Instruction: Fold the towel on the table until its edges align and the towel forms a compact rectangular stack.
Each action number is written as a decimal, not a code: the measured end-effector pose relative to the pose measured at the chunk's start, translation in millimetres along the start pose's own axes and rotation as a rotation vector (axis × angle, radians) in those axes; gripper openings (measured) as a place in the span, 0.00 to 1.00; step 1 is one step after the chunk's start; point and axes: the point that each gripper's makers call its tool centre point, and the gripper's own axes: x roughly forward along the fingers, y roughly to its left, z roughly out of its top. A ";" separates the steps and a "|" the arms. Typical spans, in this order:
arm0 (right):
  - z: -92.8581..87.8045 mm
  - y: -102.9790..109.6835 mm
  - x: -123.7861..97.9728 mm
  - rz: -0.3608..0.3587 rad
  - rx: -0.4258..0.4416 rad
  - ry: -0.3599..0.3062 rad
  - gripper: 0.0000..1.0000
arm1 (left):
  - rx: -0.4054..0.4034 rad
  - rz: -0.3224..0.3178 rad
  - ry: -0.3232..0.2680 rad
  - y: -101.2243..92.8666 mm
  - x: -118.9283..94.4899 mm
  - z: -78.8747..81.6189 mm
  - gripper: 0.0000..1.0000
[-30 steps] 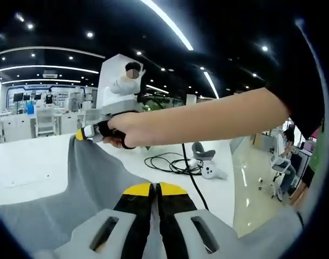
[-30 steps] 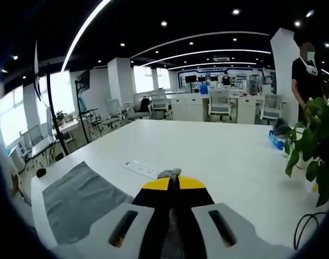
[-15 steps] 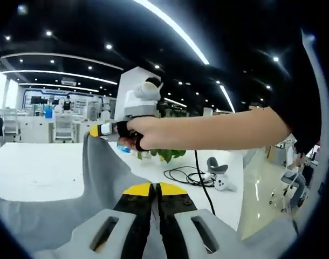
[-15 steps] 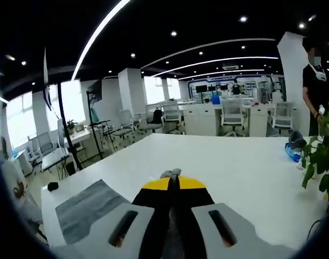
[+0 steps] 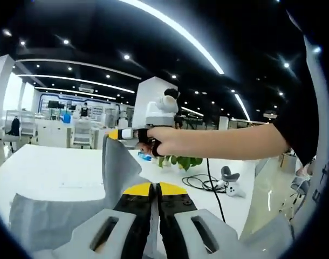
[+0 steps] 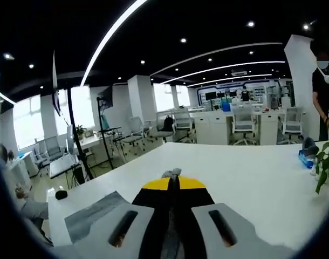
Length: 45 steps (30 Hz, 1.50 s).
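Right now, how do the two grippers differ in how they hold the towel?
The right gripper pinches a towel corner raised high above the table; the left gripper clamps the cloth lower, nearer the tabletop. Both have yellow-tipped jaws shut on grey fabric.

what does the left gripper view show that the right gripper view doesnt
Left gripper view alone: the right gripper entering from the right, a hand around it, lifting a towel corner; black cables and a white controller on the table.

Right gripper view alone: a row of office chairs by the windows, a dark stand at the table's far end, and a standing person at the right edge.

Both: the grey towel pinched in shut jaws, the white table, a green plant.
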 end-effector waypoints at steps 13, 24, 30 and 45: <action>17.0 56.0 15.0 0.052 -0.003 -0.036 0.01 | -0.012 0.051 -0.072 33.0 -41.0 26.5 0.03; 28.0 94.3 37.0 0.114 0.003 -0.048 0.01 | -0.020 0.105 -0.102 54.2 -73.8 35.6 0.03; 30.0 113.0 49.3 0.145 0.001 -0.053 0.01 | -0.018 0.146 -0.112 69.7 -90.4 40.8 0.03; 19.9 143.4 63.6 0.187 0.024 -0.035 0.01 | -0.051 0.214 -0.102 87.3 -121.0 31.2 0.03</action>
